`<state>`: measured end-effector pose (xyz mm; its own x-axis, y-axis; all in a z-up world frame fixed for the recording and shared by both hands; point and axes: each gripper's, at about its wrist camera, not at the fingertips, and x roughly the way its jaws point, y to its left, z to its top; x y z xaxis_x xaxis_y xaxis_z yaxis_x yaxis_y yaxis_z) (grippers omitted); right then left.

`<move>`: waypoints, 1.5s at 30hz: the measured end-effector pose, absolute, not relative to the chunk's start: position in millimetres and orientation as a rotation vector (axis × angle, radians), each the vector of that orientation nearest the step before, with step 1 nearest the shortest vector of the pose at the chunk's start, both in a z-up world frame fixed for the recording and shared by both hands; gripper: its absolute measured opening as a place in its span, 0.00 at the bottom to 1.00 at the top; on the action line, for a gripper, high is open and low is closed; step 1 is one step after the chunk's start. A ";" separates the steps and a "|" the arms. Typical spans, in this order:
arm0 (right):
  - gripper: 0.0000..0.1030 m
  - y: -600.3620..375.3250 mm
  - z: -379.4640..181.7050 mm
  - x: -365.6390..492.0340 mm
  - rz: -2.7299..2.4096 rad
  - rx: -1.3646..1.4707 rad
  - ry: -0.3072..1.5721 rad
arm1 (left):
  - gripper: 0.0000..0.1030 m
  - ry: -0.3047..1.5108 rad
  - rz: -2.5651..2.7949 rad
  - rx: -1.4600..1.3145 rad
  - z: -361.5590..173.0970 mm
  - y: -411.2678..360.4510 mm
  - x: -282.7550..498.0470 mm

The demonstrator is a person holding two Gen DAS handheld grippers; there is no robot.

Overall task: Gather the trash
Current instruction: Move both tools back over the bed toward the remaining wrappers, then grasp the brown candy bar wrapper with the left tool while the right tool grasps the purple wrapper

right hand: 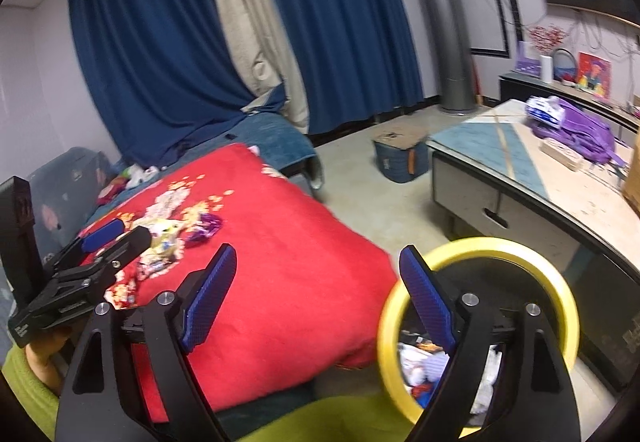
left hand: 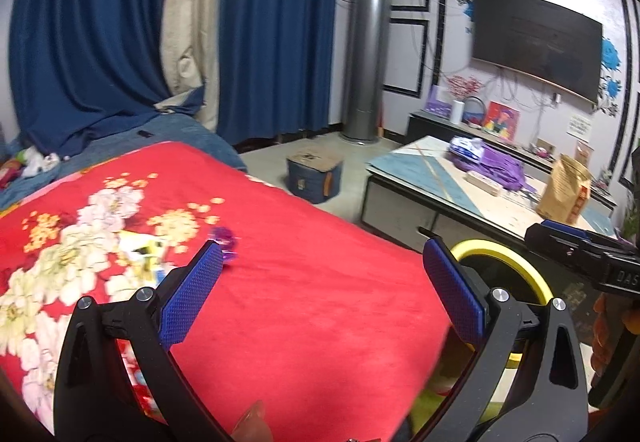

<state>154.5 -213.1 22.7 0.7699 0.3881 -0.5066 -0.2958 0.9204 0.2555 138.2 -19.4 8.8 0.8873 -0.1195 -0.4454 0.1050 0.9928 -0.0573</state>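
Crumpled wrappers lie on a red flowered blanket [left hand: 300, 302]: a purple wrapper [left hand: 226, 238], also in the right wrist view [right hand: 206, 226], and yellow-white wrappers [left hand: 142, 248] beside it [right hand: 162, 240]. A yellow-rimmed trash bin [right hand: 480, 254] with trash inside stands on the floor at the blanket's right edge; its rim shows in the left wrist view [left hand: 504, 262]. My left gripper [left hand: 322, 270] is open and empty above the blanket, just right of the wrappers; it also shows in the right wrist view [right hand: 116, 234]. My right gripper [right hand: 318, 266] is open and empty, its right finger over the bin.
A low coffee table [left hand: 420, 169] with a purple bag [left hand: 500, 161] and a brown paper bag [left hand: 566, 189] stands right of the bin. A blue box [left hand: 316, 175] sits on the floor. Blue curtains, a tower fan and a wall TV are behind.
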 end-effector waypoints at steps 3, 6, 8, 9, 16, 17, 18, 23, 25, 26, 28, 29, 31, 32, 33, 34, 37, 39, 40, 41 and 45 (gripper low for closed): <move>0.79 -191.1 28.0 159.9 0.416 0.159 0.582 | 0.89 0.458 -0.081 -0.038 10.6 -2.5 135.5; 0.79 -168.7 31.4 166.6 0.455 0.151 0.585 | 0.89 0.458 -0.046 -0.038 10.6 14.0 133.1; 0.79 -153.6 33.2 172.2 0.478 0.144 0.588 | 0.89 0.460 -0.026 -0.046 9.8 26.5 131.6; 0.79 -148.1 33.3 174.3 0.486 0.139 0.590 | 0.89 0.463 -0.015 -0.049 9.4 31.5 131.3; 0.79 -99.6 31.1 195.0 0.548 0.113 0.612 | 0.89 0.510 0.070 -0.084 0.4 71.1 131.3; 0.79 -94.1 30.1 198.4 0.554 0.110 0.618 | 0.89 0.516 0.079 -0.090 -0.5 76.4 132.1; 0.79 -88.8 28.8 201.6 0.560 0.106 0.625 | 0.89 0.522 0.085 -0.098 -1.8 82.0 132.4; 0.79 -56.1 19.4 221.2 0.596 0.076 0.657 | 0.89 0.569 0.104 -0.148 -11.6 110.7 136.1; 0.78 -47.2 15.0 226.8 0.604 0.069 0.670 | 0.89 0.596 0.102 -0.168 -17.1 120.9 138.6; 0.78 -39.5 11.3 233.8 0.610 0.066 0.684 | 0.89 0.608 0.103 -0.175 -19.7 124.2 139.9; 0.75 -30.9 4.5 242.5 0.620 0.066 0.708 | 0.89 0.636 0.096 -0.206 -26.7 133.5 142.9; 0.73 -25.3 0.5 248.3 0.622 0.065 0.724 | 0.89 0.648 0.092 -0.223 -29.9 137.5 144.1; 0.70 -15.3 -8.9 258.1 0.636 0.070 0.761 | 0.86 0.668 0.083 -0.251 -35.6 143.4 147.4; 0.69 -10.7 -12.7 261.6 0.640 0.071 0.776 | 0.85 0.678 0.080 -0.261 -38.1 145.2 149.3; 0.67 -6.8 -17.1 265.2 0.642 0.074 0.792 | 0.84 0.689 0.074 -0.273 -41.3 147.0 151.6; 0.65 -2.3 -21.6 269.9 0.643 0.078 0.810 | 0.82 0.694 0.069 -0.279 -43.1 147.8 153.0; 0.62 11.4 -36.3 284.8 0.644 0.094 0.865 | 0.79 0.717 0.051 -0.289 -50.4 147.9 158.3; 0.61 17.7 -41.4 291.2 0.636 0.088 0.876 | 0.79 0.733 0.042 -0.294 -55.3 147.1 162.1; 0.60 20.1 -43.4 292.9 0.633 0.081 0.875 | 0.78 0.738 0.041 -0.297 -56.6 146.9 163.4; 0.59 23.1 -45.6 295.1 0.630 0.075 0.877 | 0.78 0.745 0.039 -0.302 -58.8 147.2 165.2; 0.58 31.4 -54.3 306.0 0.618 0.071 0.897 | 0.75 0.768 0.037 -0.315 -65.0 149.1 171.2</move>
